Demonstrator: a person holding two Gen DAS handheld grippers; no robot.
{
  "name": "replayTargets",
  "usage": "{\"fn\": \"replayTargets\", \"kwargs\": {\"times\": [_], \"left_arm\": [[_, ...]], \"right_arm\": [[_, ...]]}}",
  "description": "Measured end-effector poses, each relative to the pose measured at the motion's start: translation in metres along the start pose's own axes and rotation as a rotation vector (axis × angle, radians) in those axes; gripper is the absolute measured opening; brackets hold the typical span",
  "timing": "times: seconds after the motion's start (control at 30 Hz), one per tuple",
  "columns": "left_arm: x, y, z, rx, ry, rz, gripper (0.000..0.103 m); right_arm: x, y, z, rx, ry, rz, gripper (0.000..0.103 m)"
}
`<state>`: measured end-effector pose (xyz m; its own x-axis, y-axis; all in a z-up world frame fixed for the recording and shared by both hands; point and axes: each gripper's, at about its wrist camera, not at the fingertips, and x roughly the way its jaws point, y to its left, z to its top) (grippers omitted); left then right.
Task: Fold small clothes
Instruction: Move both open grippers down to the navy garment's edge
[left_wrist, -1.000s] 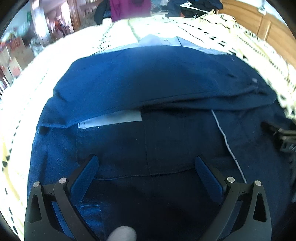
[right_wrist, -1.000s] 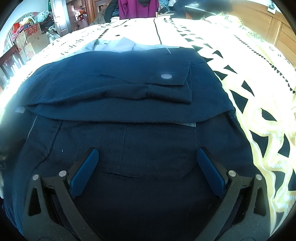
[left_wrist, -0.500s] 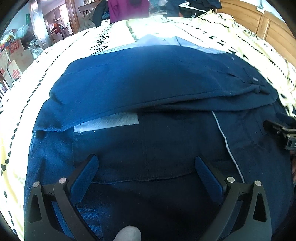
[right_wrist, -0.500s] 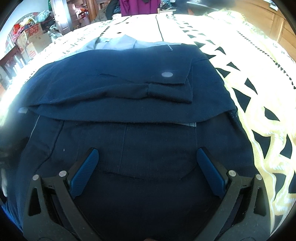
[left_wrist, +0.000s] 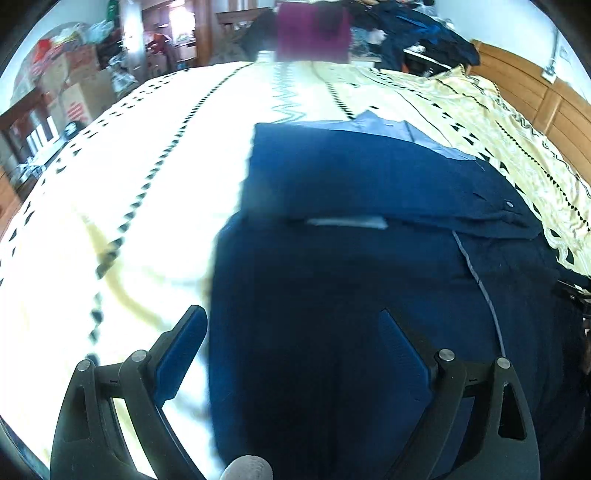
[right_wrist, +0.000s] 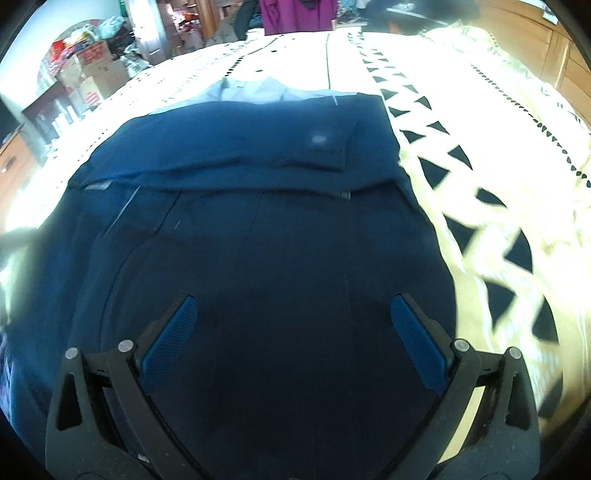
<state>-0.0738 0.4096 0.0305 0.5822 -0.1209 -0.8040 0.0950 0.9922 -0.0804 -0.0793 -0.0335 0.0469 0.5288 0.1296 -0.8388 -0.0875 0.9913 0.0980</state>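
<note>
Both claws gape wide, holding nothing. My left claw (left_wrist: 291, 339) straddles the left edge of the navy garment (left_wrist: 369, 266) lying part-folded on the bed (left_wrist: 129, 192); right claw (right_wrist: 293, 321) hovers mid-cloth. Next, I reckon: pinch the near hem and fold it away.

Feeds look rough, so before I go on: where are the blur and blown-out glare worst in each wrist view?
Left wrist view: bedspread blown out white on its left, its pattern and the navy garment edge there smeared by motion. Right wrist view: bedspread glare top and right, triangle pattern streaked, garment's near part very dark between the open right gripper fingers.
</note>
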Motion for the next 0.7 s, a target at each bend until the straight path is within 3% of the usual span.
{"fn": "replayTargets", "kwargs": {"times": [0.07, 0.27, 0.4, 0.53, 0.7], "left_arm": [[-0.013, 0.017, -0.010, -0.041, -0.001, -0.031, 0.095], [-0.040, 0.052, -0.034, -0.107, -0.034, -0.008, 0.095], [-0.052, 0.057, -0.052, -0.076, -0.013, 0.008, 0.095], [-0.067, 0.059, -0.077, -0.061, 0.038, -0.065, 0.095], [-0.089, 0.070, -0.112, -0.100, 0.080, -0.190, 0.086]], "right_arm": [[-0.014, -0.007, -0.014, 0.013, 0.004, -0.005, 0.103], [-0.048, -0.023, -0.053, 0.120, 0.000, 0.011, 0.103], [-0.068, -0.013, -0.068, 0.081, -0.003, 0.012, 0.103], [-0.081, -0.005, -0.080, 0.011, 0.040, 0.033, 0.102], [-0.095, -0.005, -0.097, -0.048, 0.080, 0.043, 0.100]]}}
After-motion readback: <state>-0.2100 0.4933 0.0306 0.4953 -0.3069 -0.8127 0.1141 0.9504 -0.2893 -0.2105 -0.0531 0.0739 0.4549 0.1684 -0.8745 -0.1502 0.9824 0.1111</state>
